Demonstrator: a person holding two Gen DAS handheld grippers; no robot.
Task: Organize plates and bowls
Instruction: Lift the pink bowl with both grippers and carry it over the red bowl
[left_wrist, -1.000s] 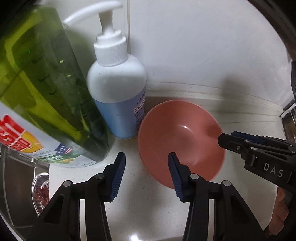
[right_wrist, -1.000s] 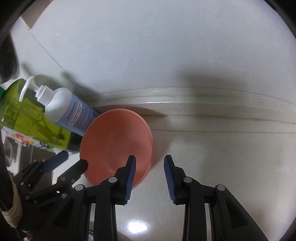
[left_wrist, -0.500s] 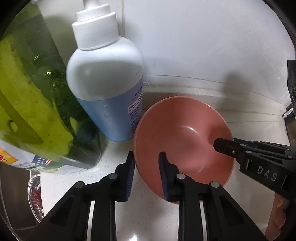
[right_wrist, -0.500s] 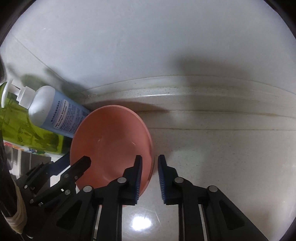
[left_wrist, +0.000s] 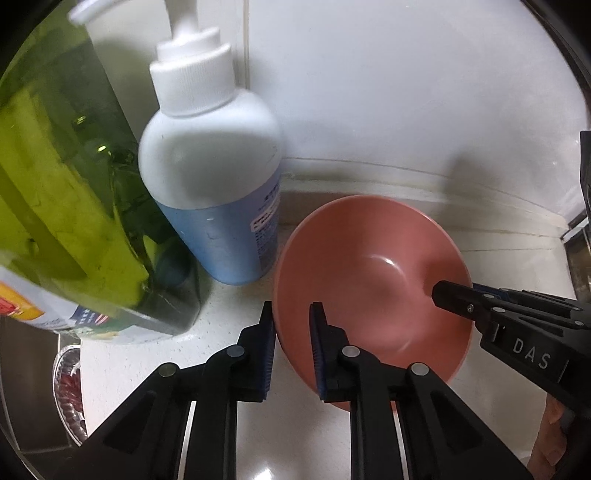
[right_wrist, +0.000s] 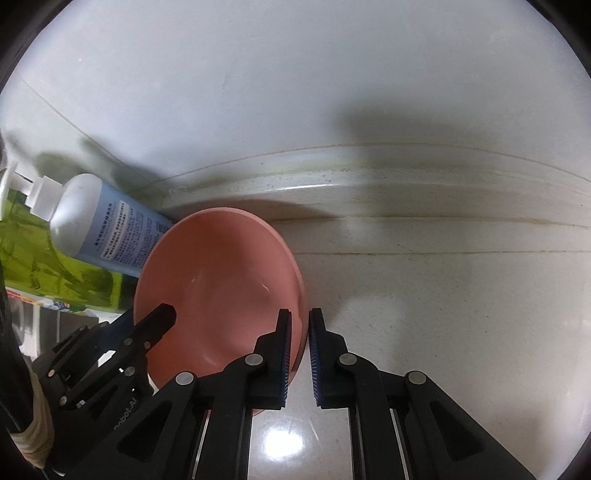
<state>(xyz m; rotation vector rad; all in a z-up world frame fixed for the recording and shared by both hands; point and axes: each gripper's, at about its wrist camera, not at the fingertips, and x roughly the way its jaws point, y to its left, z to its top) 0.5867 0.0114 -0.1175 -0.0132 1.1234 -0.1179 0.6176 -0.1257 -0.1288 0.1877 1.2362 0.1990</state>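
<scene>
Pale stone counter (right_wrist: 443, 314) meets a white wall (right_wrist: 295, 92) along a raised lip that runs across the middle of both wrist views, and everything sits close to that corner.

Low in the left wrist view, the left gripper (left_wrist: 291, 347) has its blue pads (left_wrist: 266, 350) closed on the near-left rim of the pink bowl (left_wrist: 369, 280), one pad outside the wall and one inside. Low in the right wrist view, the right gripper (right_wrist: 298, 354) is clamped the same way on the bowl's (right_wrist: 221, 295) right rim, pads (right_wrist: 284, 354) nearly together with the thin edge between them. Each gripper shows as a black arm at the side of the other's view, so the bowl is pinched at two opposite points.

The bowl appears to sit on the counter near the lip, though whether its base touches cannot be told. Just beside it, toward the upper left, stands a white and blue pump bottle (left_wrist: 210, 173), with a large green detergent bottle (left_wrist: 62, 184) behind that. At the lower left edge of the left view a sink strainer (left_wrist: 68, 391) shows.

By my reading the task is at an early stage: one bowl is gripped but not yet carried anywhere, and no plates, stack or rack are in view. Lifting it clear of the pump bottle and placing it remain.
</scene>
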